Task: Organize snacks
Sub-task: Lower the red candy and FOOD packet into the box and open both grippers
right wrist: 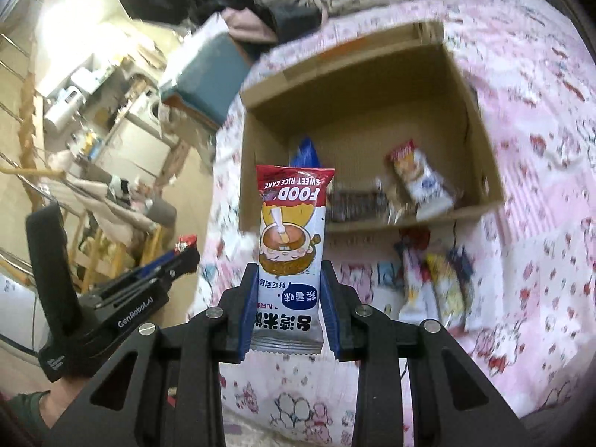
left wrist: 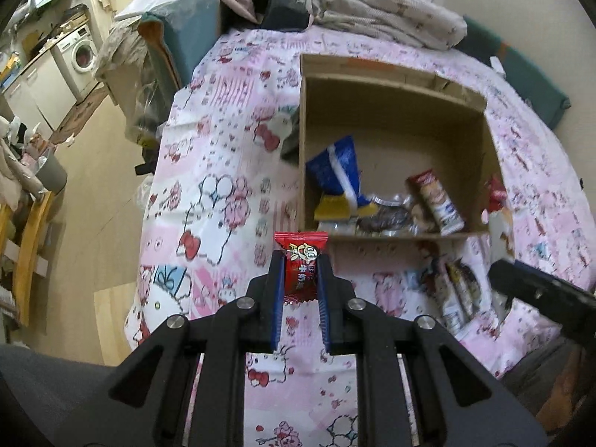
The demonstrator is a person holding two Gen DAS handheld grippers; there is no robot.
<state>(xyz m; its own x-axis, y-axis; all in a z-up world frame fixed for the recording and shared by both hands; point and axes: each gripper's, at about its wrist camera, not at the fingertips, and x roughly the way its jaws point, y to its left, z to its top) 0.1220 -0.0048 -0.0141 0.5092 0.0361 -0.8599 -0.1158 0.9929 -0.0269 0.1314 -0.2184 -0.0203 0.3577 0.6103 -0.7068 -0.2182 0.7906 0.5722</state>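
My left gripper (left wrist: 301, 260) is shut on a small red candy packet (left wrist: 301, 260) and holds it above the pink cloth, just short of the cardboard box (left wrist: 395, 85). My right gripper (right wrist: 290, 279) is shut on a white and red sweet rice cake packet (right wrist: 292, 238), held upright in front of the box (right wrist: 357, 74). Inside the box lie a blue and yellow bag (left wrist: 341, 175), a dark wrapped snack (left wrist: 383, 218) and a white rice cake packet (left wrist: 437, 201). The left gripper also shows in the right wrist view (right wrist: 182, 253).
Several loose snack packets (right wrist: 436, 290) lie on the pink cartoon-print cloth (left wrist: 223, 171) in front of the box's near right corner. Piled clothes (left wrist: 372, 7) and a teal box (left wrist: 186, 29) sit behind. The floor and a wooden chair (left wrist: 26, 246) are at the left.
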